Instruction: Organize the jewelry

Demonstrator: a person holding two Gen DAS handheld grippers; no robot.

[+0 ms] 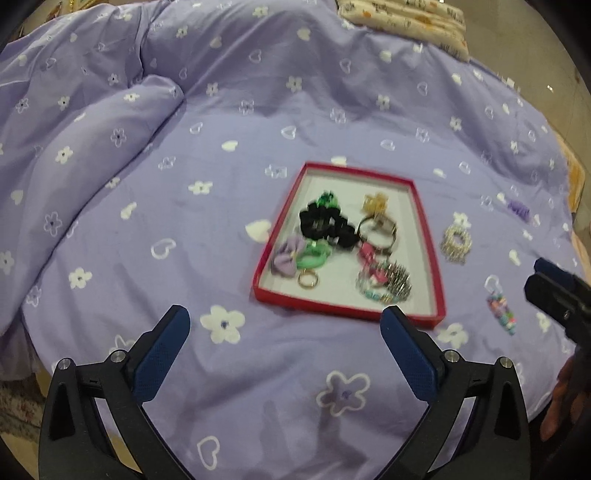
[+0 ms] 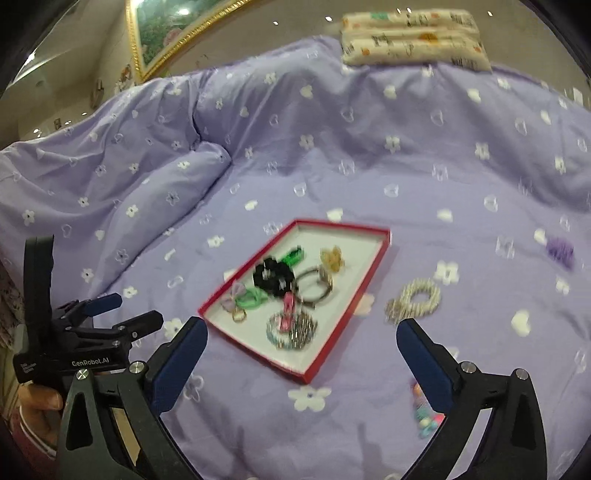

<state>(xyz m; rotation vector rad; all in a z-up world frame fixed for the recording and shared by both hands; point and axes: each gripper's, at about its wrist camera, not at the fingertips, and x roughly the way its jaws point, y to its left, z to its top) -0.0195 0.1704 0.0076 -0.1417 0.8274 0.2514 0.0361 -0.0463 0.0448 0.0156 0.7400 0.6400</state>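
A red-rimmed tray lies on the purple bedspread, holding a black scrunchie, a purple bow, a green tie, a gold ring, a bangle and a beaded bracelet. Outside it, to the right, lie a pearl bracelet, a colourful bead bracelet and a purple hair clip. My left gripper is open and empty, just short of the tray. My right gripper is open and empty, its right finger beside the colourful bracelet.
The bedspread bunches into folds at the left. A folded patterned cloth lies at the far edge of the bed. A gold-framed picture hangs behind. The left gripper also shows in the right wrist view.
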